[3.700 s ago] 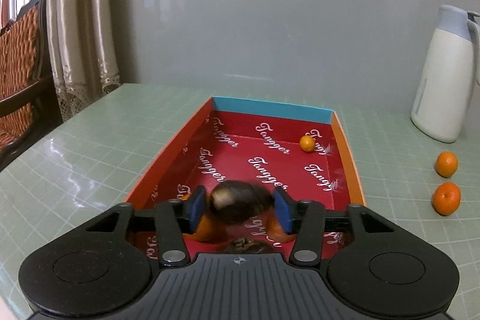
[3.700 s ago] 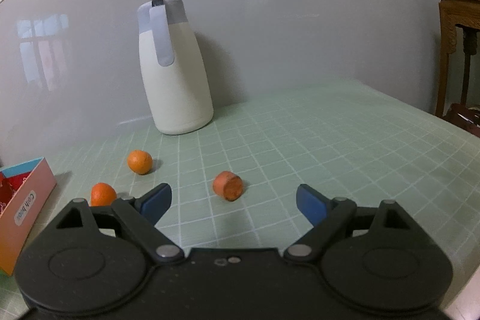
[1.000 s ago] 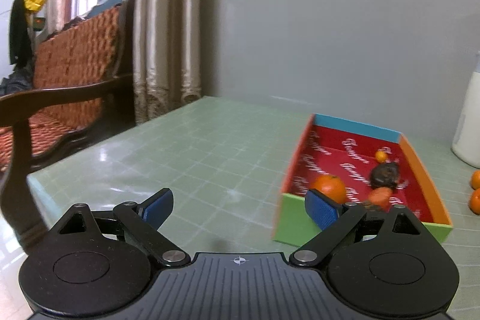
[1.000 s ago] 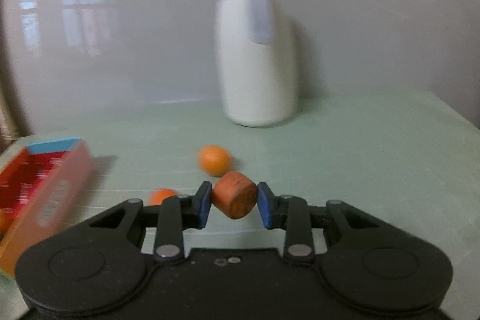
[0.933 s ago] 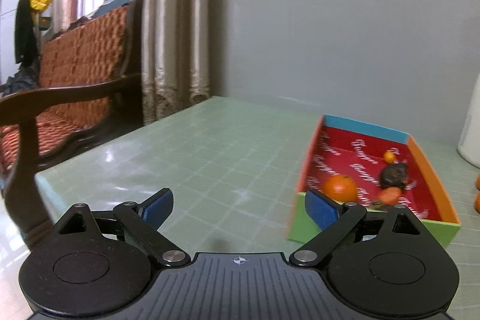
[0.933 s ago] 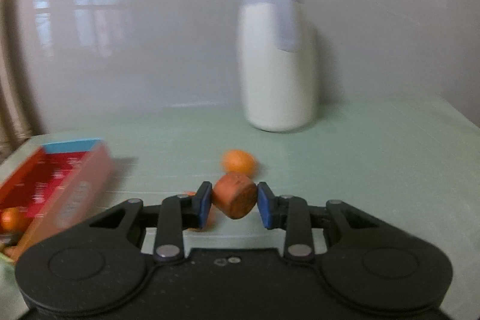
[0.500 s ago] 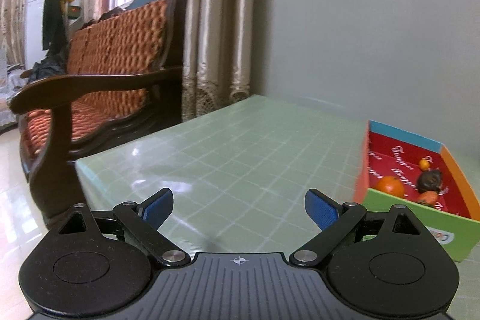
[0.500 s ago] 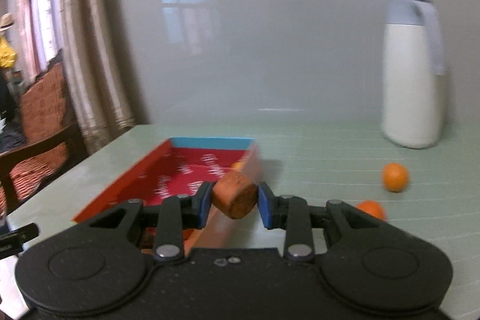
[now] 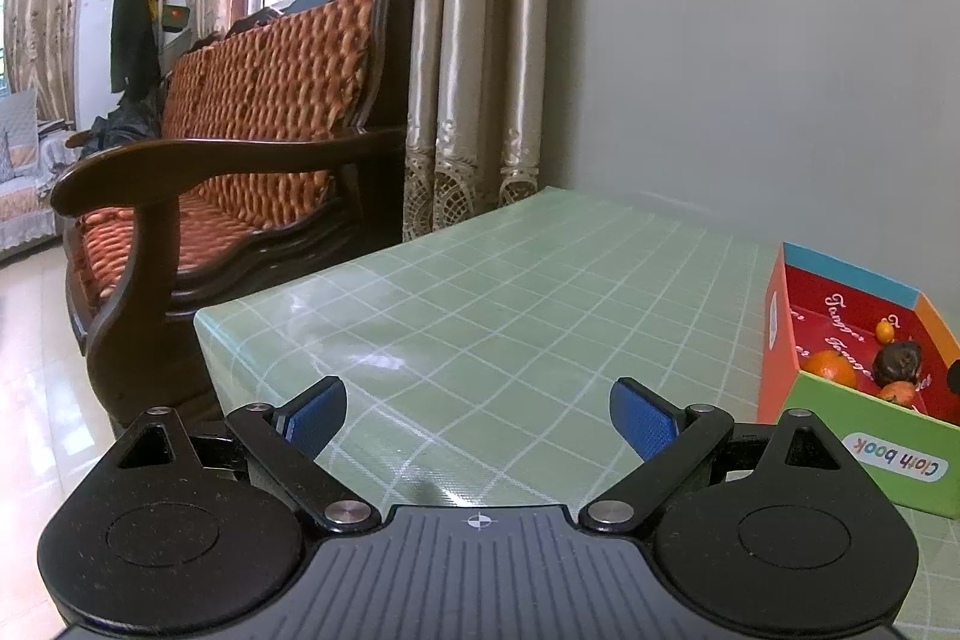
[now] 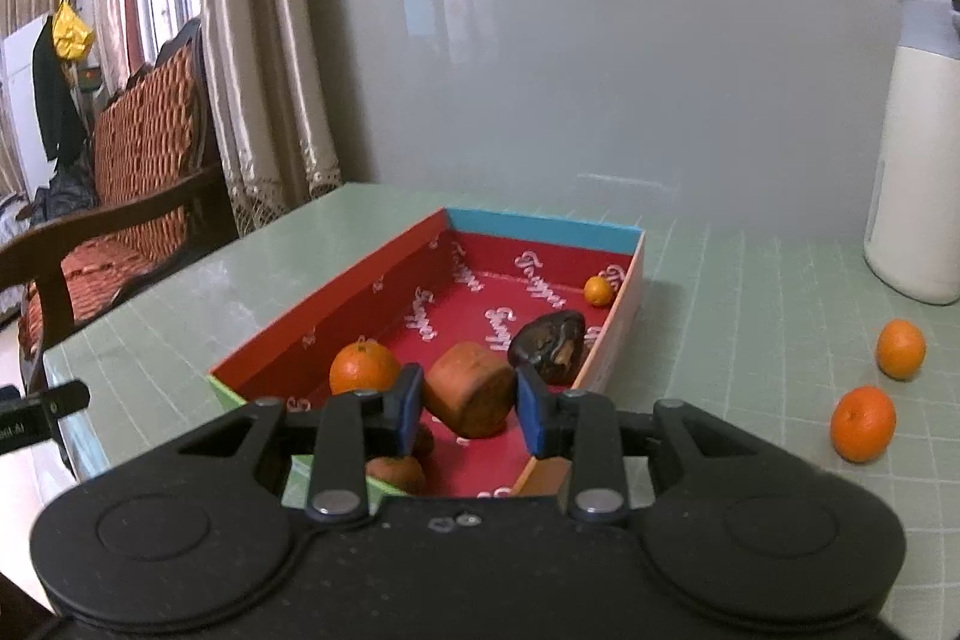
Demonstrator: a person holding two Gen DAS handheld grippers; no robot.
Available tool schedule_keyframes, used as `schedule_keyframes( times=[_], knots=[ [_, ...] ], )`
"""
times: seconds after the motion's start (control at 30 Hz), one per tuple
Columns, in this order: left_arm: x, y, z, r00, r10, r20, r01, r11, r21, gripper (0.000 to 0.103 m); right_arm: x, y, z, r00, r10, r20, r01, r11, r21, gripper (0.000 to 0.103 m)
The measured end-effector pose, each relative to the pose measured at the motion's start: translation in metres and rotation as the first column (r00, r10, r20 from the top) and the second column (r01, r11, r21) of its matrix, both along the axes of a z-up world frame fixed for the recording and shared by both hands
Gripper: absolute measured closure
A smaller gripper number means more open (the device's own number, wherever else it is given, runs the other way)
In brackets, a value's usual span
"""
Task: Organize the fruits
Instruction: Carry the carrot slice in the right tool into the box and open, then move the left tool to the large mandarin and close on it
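A brown-orange, flat-topped fruit sits between the blue pads of my right gripper, just above the near end of the red-lined box. The jaws are opening, and the pads still touch the fruit. Inside the box lie an orange, a dark wrinkled fruit, a tiny orange and one more orange fruit near the front wall. Two oranges rest on the table to the right of the box. My left gripper stands open and holds nothing, to the left of the box.
A white jug with a grey lid stands at the back right by the wall. The green gridded table ends at a corner on the left, with a wooden cushioned sofa and curtains beyond it.
My right gripper has carried the brown-orange fruit left, from beside the jug to over the box. The left gripper has drawn back and left, away from the box, still open.
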State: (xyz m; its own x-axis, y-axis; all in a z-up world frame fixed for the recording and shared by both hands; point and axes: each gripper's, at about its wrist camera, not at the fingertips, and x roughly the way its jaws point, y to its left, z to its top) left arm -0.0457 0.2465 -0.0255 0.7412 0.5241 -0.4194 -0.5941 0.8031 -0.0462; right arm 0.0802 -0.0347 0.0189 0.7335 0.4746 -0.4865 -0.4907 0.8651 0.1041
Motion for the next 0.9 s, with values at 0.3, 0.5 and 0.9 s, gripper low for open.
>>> schedule_keyframes(
  times=[0.3,0.5,0.9],
  knots=[
    [0.003,-0.007,0.001,1.000,-0.020,-0.002,0.020,1.000,0.001,0.009,-0.005,-0.008,0.003,1.000,-0.015,0.013,0.015,1.000,0.021,0.054],
    [0.009,-0.022,0.004,0.998,-0.055,0.002,0.055,0.998,0.007,0.009,-0.010,-0.028,0.011,0.994,-0.082,0.067,0.080,0.996,0.031,0.037],
    [0.030,-0.082,0.012,0.982,-0.188,-0.003,0.188,0.981,0.038,0.009,-0.009,-0.104,0.007,0.951,-0.299,0.076,0.298,0.954,0.028,0.021]
  ],
)
